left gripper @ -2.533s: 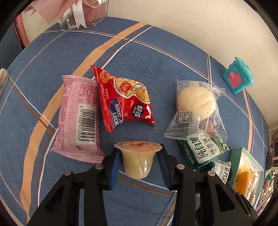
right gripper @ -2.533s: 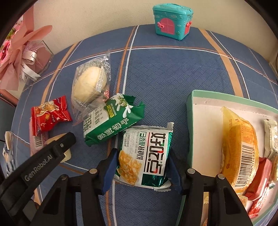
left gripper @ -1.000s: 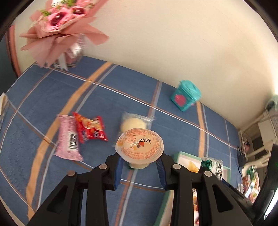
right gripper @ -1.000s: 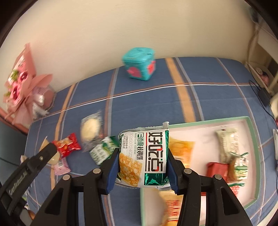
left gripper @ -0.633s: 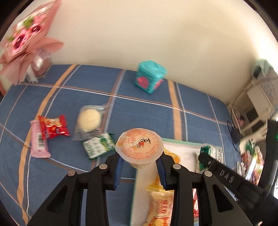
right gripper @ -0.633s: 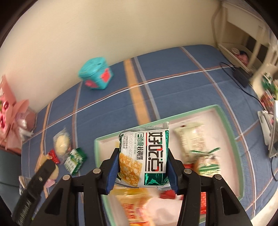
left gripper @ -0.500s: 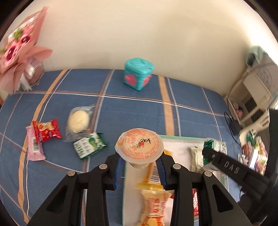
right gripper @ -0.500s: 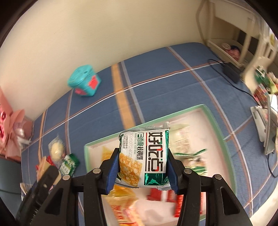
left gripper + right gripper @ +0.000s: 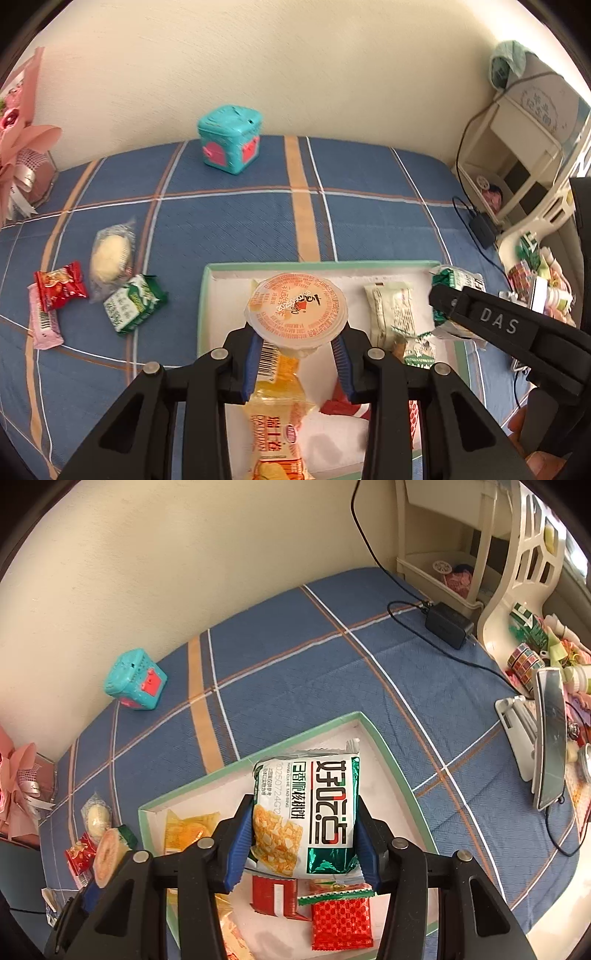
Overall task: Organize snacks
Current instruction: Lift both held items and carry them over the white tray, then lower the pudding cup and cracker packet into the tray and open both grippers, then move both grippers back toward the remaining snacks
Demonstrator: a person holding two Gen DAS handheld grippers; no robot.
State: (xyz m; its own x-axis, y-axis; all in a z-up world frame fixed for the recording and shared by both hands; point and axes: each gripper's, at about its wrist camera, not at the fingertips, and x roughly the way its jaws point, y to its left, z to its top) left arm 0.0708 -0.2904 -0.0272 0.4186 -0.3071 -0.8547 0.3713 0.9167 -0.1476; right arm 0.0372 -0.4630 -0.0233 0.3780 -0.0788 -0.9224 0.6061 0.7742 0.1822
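A cream textured wall [image 9: 258, 55] backs the desk, covered by a blue plaid cloth [image 9: 295, 657] with orange and white stripes, while a cream shelf unit [image 9: 443, 554] stands at its far right corner in bright light.

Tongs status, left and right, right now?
Left tongs: shut on jelly cup.
Right tongs: shut on green packet.

"DAS" on right gripper [image 9: 456, 295]; "20250724" on green packet [image 9: 308, 810]
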